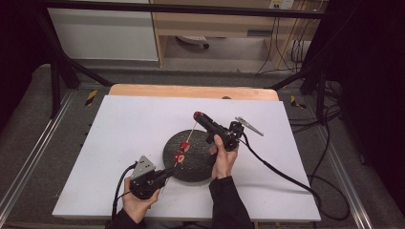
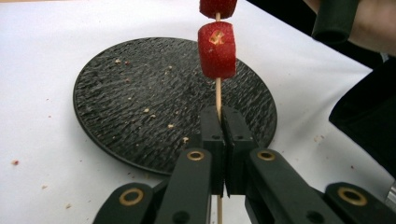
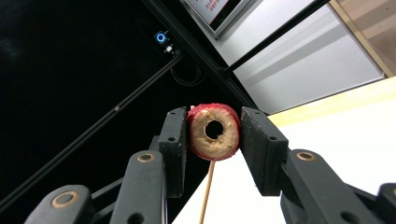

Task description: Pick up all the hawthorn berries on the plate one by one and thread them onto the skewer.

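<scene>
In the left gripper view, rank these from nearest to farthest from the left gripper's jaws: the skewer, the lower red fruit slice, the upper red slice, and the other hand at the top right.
1. skewer: clamped between the shut jaws of the left gripper.
2. lower red slice: threaded just above the jaws.
3. upper red slice: higher on the stick, at the top edge.
4. other hand: far top right corner.

Count it up: one wooden skewer (image 1: 188, 139), and two red fruit slices (image 1: 180, 155) threaded on it low down, with a third cored slice (image 3: 214, 132) up at its far tip. One round black plate (image 1: 192, 168) underneath. One white table (image 1: 119, 143). Two grippers, the left gripper (image 1: 165, 174) and the right gripper (image 1: 197, 116).
</scene>
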`<action>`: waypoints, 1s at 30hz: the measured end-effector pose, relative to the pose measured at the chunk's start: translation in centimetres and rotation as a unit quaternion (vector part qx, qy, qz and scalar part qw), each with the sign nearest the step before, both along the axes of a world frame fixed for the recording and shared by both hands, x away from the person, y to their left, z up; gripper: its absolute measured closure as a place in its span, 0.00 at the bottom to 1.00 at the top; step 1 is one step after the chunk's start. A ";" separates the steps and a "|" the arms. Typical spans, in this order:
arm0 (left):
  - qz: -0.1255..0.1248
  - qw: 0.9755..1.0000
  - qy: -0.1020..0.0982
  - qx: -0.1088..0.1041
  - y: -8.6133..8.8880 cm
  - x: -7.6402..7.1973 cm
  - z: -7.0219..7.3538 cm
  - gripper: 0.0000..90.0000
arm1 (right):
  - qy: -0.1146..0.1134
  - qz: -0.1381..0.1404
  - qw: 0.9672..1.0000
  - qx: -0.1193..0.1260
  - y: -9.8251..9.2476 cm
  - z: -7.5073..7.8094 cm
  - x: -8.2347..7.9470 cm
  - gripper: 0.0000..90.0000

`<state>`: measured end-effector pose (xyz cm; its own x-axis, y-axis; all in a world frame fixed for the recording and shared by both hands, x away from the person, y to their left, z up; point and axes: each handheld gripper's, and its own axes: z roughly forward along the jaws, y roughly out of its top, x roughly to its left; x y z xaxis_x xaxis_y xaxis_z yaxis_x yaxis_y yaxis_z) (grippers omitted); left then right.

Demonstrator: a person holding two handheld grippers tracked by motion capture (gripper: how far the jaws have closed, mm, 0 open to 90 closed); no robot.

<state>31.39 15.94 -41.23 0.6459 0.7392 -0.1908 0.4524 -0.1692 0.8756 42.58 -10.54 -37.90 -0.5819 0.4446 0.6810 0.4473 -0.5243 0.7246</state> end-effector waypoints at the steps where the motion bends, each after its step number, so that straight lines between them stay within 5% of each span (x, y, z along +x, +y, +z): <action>1: 0.001 1.000 -0.001 -0.001 -0.1 0.0 0.0 0.98 | -0.001 0.001 1.000 0.001 0.0 0.0 0.0 0.70; 30: 0.008 1.000 -0.007 -0.018 -1.4 1.9 1.3 0.98 | 0.003 0.016 1.000 -0.004 0.6 -0.8 -0.7 0.70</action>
